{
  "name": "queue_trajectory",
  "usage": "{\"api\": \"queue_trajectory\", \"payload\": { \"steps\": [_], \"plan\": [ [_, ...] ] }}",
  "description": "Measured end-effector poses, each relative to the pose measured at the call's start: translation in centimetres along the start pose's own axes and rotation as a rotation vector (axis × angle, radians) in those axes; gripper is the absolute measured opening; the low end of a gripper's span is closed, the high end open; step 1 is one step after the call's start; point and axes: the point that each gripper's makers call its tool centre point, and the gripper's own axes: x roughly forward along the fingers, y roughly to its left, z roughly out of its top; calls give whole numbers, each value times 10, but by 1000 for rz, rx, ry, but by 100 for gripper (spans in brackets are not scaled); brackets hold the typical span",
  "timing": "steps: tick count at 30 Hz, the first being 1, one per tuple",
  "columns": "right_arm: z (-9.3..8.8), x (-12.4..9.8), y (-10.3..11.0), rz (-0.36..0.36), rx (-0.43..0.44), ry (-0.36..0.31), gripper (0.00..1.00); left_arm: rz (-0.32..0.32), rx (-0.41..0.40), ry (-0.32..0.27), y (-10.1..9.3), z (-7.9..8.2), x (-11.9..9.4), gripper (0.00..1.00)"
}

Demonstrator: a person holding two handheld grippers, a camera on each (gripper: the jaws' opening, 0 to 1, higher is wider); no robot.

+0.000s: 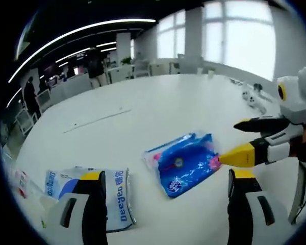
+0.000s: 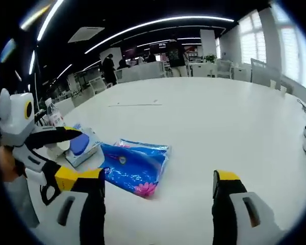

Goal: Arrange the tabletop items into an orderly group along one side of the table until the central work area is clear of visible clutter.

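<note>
While both tools gape empty, right tool [image 1: 245,140] beside blue pack [image 1: 186,162], white pack [image 1: 109,196] lies near it; grouping barely begun on surface [image 1: 158,107].

**Bright daylight, strong fisheye warp**

Large windows [image 1: 239,35] flood the white bench [image 1: 158,107] with daylight, washing its far side to pale glare. Ceiling light strips [image 2: 158,23] bend into arcs under fisheye distortion. Shadows beneath the blue tissue pack [image 2: 134,166] are soft. Distant people and furniture look blurred.
</note>
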Motion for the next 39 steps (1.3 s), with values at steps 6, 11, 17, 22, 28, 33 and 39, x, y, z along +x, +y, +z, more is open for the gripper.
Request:
{"api": "queue_trajectory", "payload": {
  "steps": [6, 11, 17, 22, 28, 33, 39],
  "plan": [
    [-1, -18, 1, -22, 22, -22, 84, -1, 22, -8, -1, 2, -18, 96],
    [-4, -25, 12, -22, 31, -27, 82, 0, 53, -15, 6, 2, -34, 96],
    [-2, -35, 41, -6, 13, -32, 81, 22, -7, -35, 24, -5, -65, 95],
    [-2, -41, 68, 4, 18, -24, 80, 33, -10, -13, 38, -20, -88, 94],
    [5, -46, 85, -3, 12, -28, 80, 32, -23, -13, 56, -22, -105, 94],
    [10, -45, 97, -15, 9, -32, 79, 24, -19, -28, 67, -20, -111, 94],
    [7, -41, 115, -16, -5, -22, 78, 19, -19, -31, 80, -33, -120, 93]
  ]
}}
